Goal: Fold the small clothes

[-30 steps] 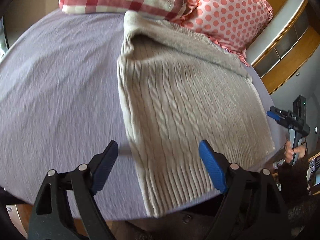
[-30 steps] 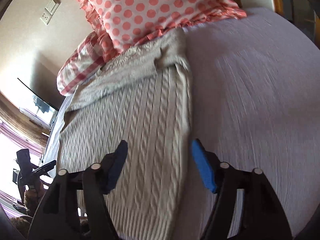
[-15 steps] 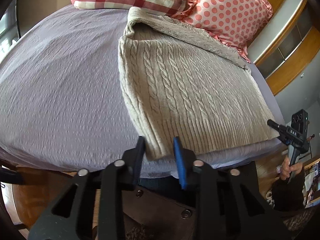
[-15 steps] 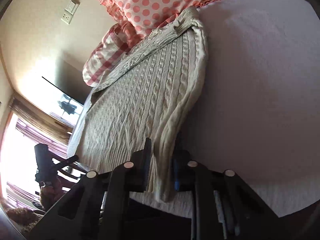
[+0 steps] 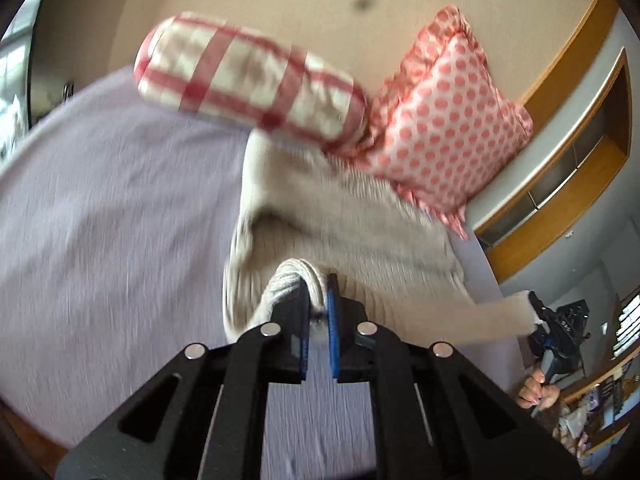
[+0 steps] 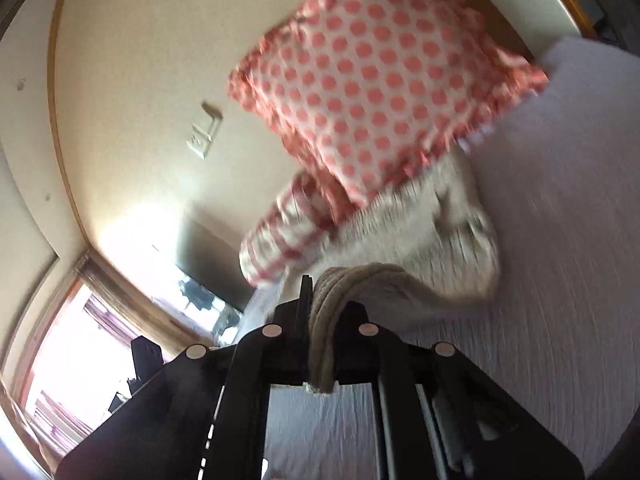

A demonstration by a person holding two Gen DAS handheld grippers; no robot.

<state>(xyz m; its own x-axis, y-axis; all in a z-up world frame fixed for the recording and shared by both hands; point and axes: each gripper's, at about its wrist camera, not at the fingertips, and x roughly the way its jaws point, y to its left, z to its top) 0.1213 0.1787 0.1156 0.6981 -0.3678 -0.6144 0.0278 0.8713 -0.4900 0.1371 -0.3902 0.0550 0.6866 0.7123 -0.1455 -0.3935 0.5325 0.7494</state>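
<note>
A beige cable-knit sweater lies on the lilac bed sheet, its top end against the pillows. My left gripper is shut on the sweater's lower left hem corner and holds it lifted above the sheet. My right gripper is shut on the lower right hem corner of the sweater, with the fabric hanging through the jaws. In the left wrist view the right gripper shows at the far right, with the hem stretched towards it. Both views are motion-blurred.
A red-and-white checked pillow and a pink polka-dot pillow lie at the head of the bed. The dotted pillow also shows in the right wrist view. A wooden shelf unit stands at the right; a window is at the left.
Both grippers have closed on the sweater's bottom hem corners, then lifted them and carried them towards the pillows. The lower part of the sweater has risen off the sheet.
</note>
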